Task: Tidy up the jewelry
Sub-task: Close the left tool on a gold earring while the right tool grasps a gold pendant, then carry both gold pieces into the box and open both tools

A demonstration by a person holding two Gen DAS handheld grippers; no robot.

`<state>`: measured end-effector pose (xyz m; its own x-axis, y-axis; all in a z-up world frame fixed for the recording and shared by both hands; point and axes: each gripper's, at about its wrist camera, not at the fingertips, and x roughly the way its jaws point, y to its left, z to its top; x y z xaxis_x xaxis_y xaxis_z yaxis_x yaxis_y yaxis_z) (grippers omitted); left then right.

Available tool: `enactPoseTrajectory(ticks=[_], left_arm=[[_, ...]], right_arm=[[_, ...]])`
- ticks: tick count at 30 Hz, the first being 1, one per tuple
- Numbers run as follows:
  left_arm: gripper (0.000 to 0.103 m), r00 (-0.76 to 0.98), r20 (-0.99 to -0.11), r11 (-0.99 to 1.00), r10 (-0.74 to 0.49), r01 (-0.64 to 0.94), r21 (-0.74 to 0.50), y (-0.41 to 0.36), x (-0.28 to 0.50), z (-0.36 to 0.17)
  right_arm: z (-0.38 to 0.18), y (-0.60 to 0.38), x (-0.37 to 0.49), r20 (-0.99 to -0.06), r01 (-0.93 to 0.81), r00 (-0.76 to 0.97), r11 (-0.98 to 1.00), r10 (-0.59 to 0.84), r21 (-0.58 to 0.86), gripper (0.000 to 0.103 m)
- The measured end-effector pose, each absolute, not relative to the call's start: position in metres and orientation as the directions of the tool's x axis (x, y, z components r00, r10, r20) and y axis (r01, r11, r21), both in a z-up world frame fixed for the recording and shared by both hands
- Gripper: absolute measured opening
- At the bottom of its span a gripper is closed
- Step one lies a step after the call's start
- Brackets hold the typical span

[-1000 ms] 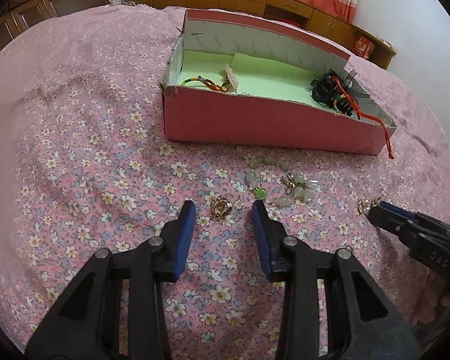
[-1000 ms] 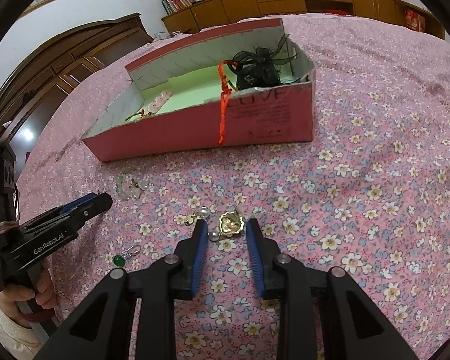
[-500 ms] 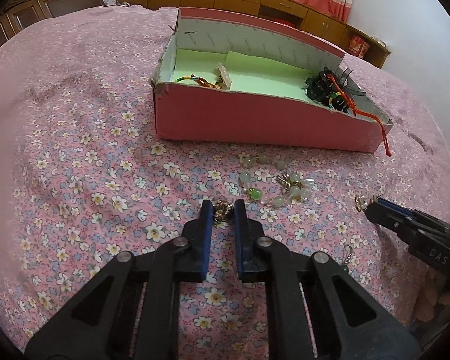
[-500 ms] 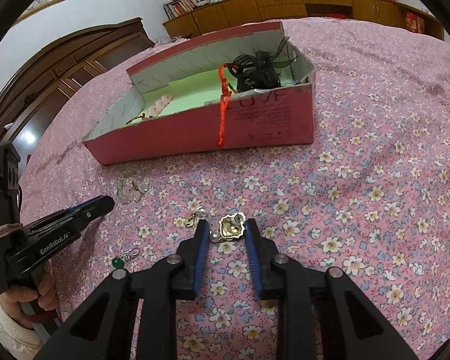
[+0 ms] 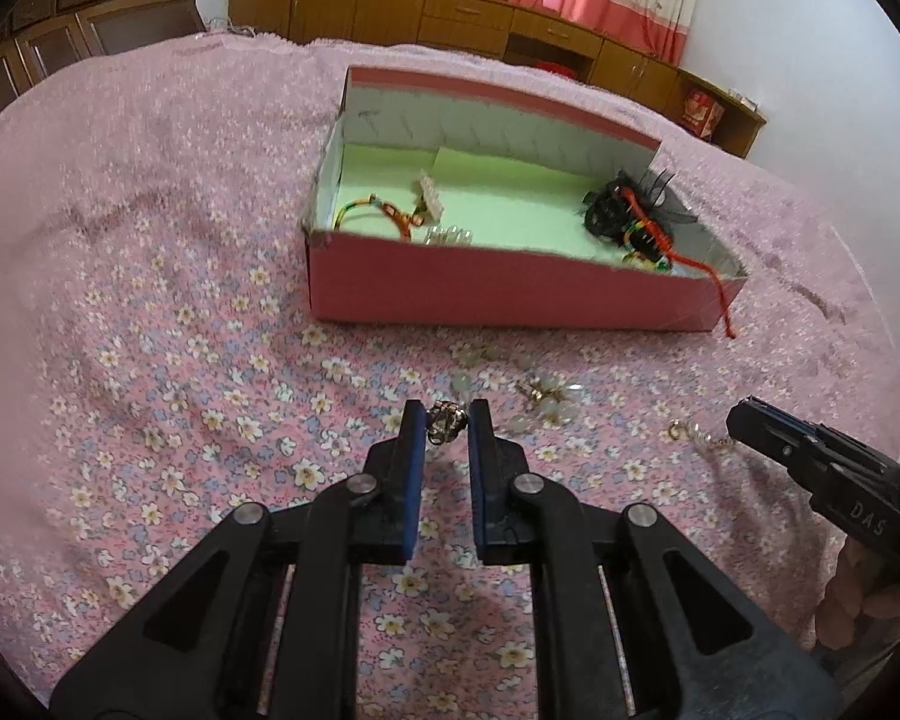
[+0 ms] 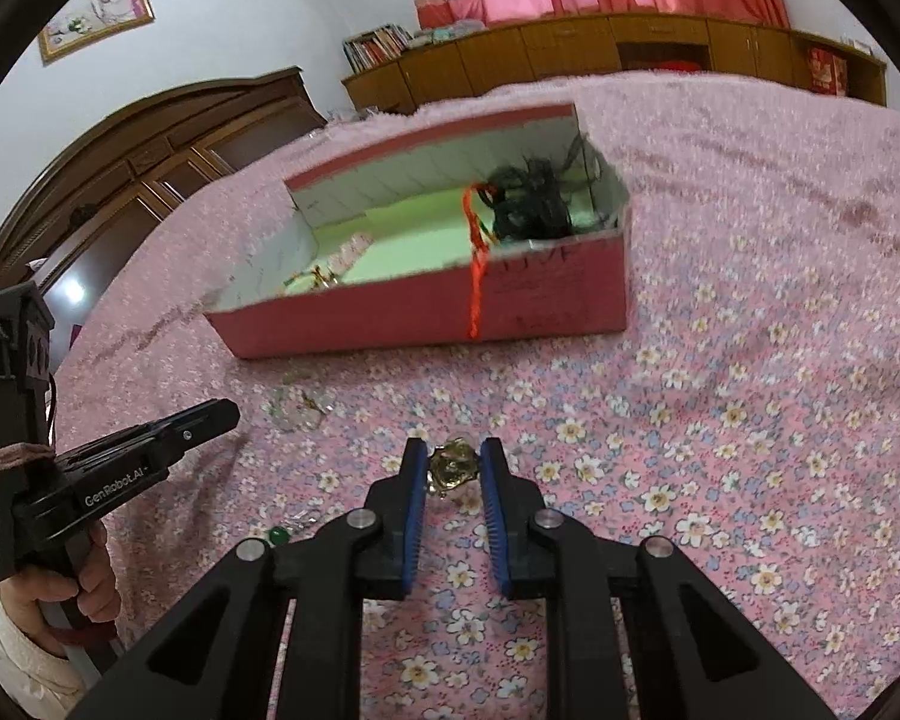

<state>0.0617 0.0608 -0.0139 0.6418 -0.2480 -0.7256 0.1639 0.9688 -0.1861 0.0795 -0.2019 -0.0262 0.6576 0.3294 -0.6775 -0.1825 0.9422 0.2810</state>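
Observation:
My left gripper [image 5: 445, 423] is shut on a small gold earring [image 5: 446, 425] and holds it above the floral bedspread. My right gripper [image 6: 453, 468] is shut on a gold brooch [image 6: 452, 465], also lifted off the bed. The pink box [image 5: 510, 294] with a green floor stands ahead; it also shows in the right wrist view [image 6: 426, 318]. Inside lie a colourful bracelet [image 5: 369, 210], a black hair piece [image 5: 621, 210] and a red cord [image 5: 714, 279] hanging over the front wall.
A pale bead bracelet [image 5: 540, 399] lies on the bed before the box. A small chain piece [image 5: 690, 432] lies near the right gripper's tip. A green-stone earring [image 6: 279, 534] lies at the lower left. Wooden cabinets line the far wall.
Both grippers closed on their pieces and rose from the bedspread toward the box. The left one went from wide open to shut on the earring.

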Motion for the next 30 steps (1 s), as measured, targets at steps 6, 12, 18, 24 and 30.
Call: enactPoseTrajectory(ticks=[6,12,18,24,30], left_arm=[[0.005,0.67,-0.697,0.966,-0.257,0.183,-0.181,0.059,0.053,0.004],[0.005,0.694,-0.67,0.964,-0.265,0.199,-0.176,0.062,0.041,0.02],[0.005,0.715,-0.645,0.962,-0.272,0.206,-0.178,0.056,0.044,0.031],[0.005,0.738,-0.616,0.961,-0.275,0.214,-0.173,0.051,0.045,0.045],[0.005,0.765,-0.582,0.961,-0.276,0.217,-0.17,0.051,0.049,0.058]], right_arm=[[-0.009,-0.199,0.07,-0.635,-0.206,0.703,0.946,0.321,0.251,0.02],[0.004,-0.193,0.063,-0.599,-0.23,0.734,0.947,0.321,0.225,0.02],[0.02,-0.192,0.057,-0.559,-0.249,0.762,0.945,0.327,0.212,0.02],[0.036,-0.19,0.056,-0.519,-0.262,0.789,0.944,0.329,0.2,0.02],[0.049,-0.186,0.061,-0.483,-0.275,0.811,0.943,0.332,0.187,0.02]])
